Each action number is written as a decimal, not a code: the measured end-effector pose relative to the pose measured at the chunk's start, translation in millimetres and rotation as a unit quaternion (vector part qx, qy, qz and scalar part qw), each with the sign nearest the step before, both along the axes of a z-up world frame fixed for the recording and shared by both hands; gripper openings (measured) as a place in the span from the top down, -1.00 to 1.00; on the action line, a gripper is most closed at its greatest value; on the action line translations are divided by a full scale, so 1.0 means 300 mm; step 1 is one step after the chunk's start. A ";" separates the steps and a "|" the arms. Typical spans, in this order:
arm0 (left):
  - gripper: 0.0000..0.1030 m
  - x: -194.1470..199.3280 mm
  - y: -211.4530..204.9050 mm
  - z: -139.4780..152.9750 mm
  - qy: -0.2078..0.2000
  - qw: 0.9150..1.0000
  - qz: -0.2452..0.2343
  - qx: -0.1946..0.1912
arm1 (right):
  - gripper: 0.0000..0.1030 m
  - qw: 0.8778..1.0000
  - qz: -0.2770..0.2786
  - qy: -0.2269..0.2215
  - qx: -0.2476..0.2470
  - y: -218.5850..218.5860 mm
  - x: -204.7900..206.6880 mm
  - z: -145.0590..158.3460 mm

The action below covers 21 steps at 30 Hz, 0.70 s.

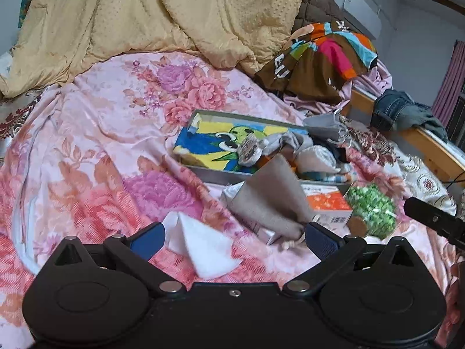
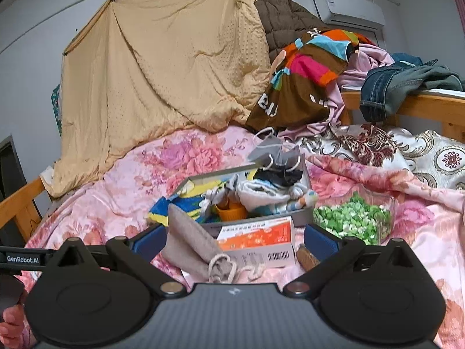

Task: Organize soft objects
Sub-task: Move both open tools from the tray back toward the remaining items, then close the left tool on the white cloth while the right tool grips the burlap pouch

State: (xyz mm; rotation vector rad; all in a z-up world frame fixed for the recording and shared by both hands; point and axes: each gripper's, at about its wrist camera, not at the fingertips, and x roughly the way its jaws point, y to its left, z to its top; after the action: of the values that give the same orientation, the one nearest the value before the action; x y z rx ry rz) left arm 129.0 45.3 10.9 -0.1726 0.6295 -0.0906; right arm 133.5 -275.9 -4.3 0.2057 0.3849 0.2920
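A grey box lies on the floral bedspread, holding a blue-yellow cartoon cloth, rolled socks and grey masks. A beige drawstring pouch leans against its front. A white folded cloth lies between the fingers of my open left gripper. My right gripper is open, with the pouch and an orange-white carton between its fingers.
A corked jar of green pieces lies right of the carton. A yellow quilt hangs behind, a striped cloth and jeans sit on the wooden bed rail. The right gripper's tip shows at the left view's edge.
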 end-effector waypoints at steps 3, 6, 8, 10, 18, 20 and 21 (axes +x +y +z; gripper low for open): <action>-0.98 -0.015 0.003 -0.017 0.000 1.000 -0.004 0.020 | -1.00 1.000 0.002 0.005 -0.001 0.006 -0.005 -0.014; -0.98 -0.022 0.003 -0.029 0.001 0.999 -0.010 0.040 | -1.00 1.000 0.006 0.010 -0.010 0.017 -0.007 -0.028; -0.98 -0.025 0.006 -0.039 0.003 0.999 -0.014 0.050 | -1.00 1.000 0.011 0.014 -0.020 0.029 -0.007 -0.041; -0.98 -0.026 0.012 -0.049 0.005 0.998 -0.018 0.059 | -1.00 0.999 0.015 0.016 -0.030 0.045 -0.009 -0.055; -0.98 0.011 0.049 -0.104 0.019 0.995 -0.035 0.087 | -1.00 0.995 0.043 0.023 -0.086 0.114 -0.009 -0.121; -0.98 0.029 0.058 -0.118 0.022 0.995 -0.039 0.090 | -1.00 0.994 0.049 0.024 -0.094 0.131 -0.005 -0.136; -0.98 0.039 0.061 -0.127 0.024 0.995 -0.041 0.091 | -0.99 0.993 0.052 0.025 -0.099 0.138 -0.003 -0.143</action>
State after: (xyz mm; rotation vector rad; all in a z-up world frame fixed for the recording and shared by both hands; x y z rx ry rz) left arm 140.6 63.6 -27.1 0.0273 0.6892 -0.1074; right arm 132.8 -234.5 -47.3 -0.0016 0.4726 0.3501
